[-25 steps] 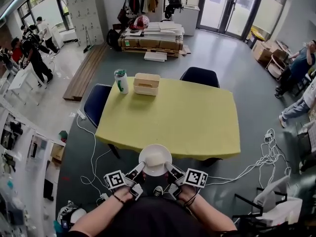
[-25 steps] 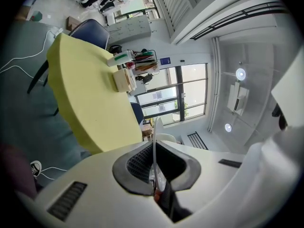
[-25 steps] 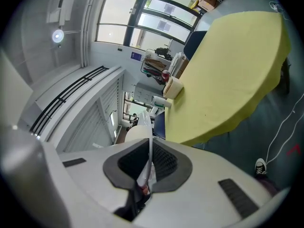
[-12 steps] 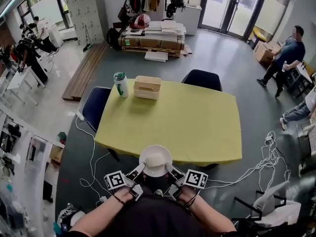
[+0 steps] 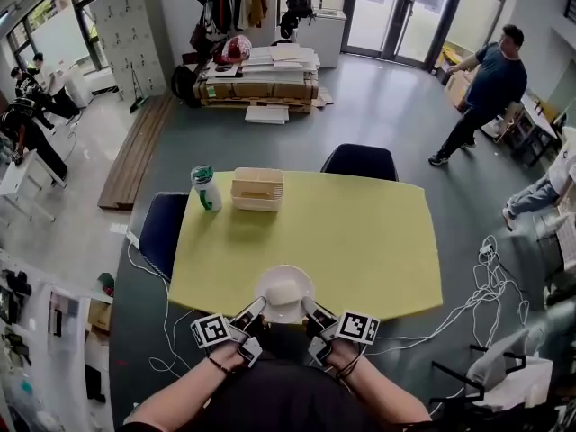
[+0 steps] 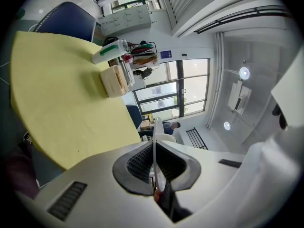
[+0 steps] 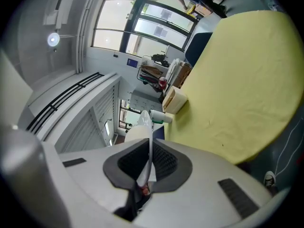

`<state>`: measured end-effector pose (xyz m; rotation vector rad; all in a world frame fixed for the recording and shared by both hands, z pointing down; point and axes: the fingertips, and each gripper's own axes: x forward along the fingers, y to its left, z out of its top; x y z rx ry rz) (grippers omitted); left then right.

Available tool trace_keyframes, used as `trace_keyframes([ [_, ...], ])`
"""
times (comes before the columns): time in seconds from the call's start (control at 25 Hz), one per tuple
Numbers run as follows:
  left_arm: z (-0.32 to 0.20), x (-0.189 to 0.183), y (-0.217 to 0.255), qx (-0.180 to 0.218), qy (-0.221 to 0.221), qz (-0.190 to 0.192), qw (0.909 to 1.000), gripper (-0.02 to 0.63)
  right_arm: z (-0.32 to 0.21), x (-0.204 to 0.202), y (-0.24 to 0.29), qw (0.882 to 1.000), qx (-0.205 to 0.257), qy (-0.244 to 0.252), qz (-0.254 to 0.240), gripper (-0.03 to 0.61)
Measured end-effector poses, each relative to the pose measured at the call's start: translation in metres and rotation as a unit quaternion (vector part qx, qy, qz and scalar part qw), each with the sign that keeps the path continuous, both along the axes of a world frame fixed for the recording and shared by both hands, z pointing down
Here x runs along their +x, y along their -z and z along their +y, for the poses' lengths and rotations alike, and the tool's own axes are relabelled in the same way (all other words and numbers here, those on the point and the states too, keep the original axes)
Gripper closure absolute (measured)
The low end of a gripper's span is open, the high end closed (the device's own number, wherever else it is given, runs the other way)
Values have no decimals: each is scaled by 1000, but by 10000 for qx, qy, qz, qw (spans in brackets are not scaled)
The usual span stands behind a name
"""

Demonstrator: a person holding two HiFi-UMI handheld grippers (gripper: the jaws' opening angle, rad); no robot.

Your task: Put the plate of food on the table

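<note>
A white plate point(image 5: 283, 293) carrying a pale lump of food point(image 5: 283, 289) hangs level over the near edge of the yellow table point(image 5: 360, 241). My left gripper point(image 5: 255, 309) is shut on the plate's left rim, and my right gripper point(image 5: 310, 309) is shut on its right rim. In the left gripper view the plate rim point(image 6: 154, 144) shows edge-on, pinched between the dark pads of the left gripper point(image 6: 154, 171). The right gripper view has the same thin rim point(image 7: 149, 139) clamped in the right gripper point(image 7: 147, 164), with the table point(image 7: 247, 80) beyond.
A green-capped bottle point(image 5: 204, 188) and a wooden box point(image 5: 257, 190) stand at the table's far left. Dark chairs sit at the far side point(image 5: 360, 161) and the left side point(image 5: 160, 232). White cables point(image 5: 490, 273) lie on the floor to the right. A person point(image 5: 481, 79) walks at the back right.
I have come closer to the table, and the plate now reaches over its near edge. Both grippers keep their hold. The person at the back right has walked leftward.
</note>
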<state>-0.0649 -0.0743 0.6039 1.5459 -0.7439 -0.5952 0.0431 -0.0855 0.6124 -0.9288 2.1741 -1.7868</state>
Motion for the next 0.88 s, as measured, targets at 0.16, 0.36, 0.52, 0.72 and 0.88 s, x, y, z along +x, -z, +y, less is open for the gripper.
trace_keyframes([
  [0.16,-46,-17,3,91,-274,-334,9990,595,-42,-12,9,9998,70,-194,30,555],
  [0.36,-102,-29,9,153,-543,-338,9978,595,-91,-23,15,9987,80,-492,104,555],
  [0.52,-132,-37,10,168,-682,-285,9971,595,-118,-31,19,9977,147,-647,155,555],
  [0.72,-160,-41,5,182,-812,-370,9958,595,-143,-34,18,9969,163,-729,237,555],
  [0.88,-173,-36,-1,72,-756,-194,9969,595,-158,-30,11,9972,125,-687,277,555],
])
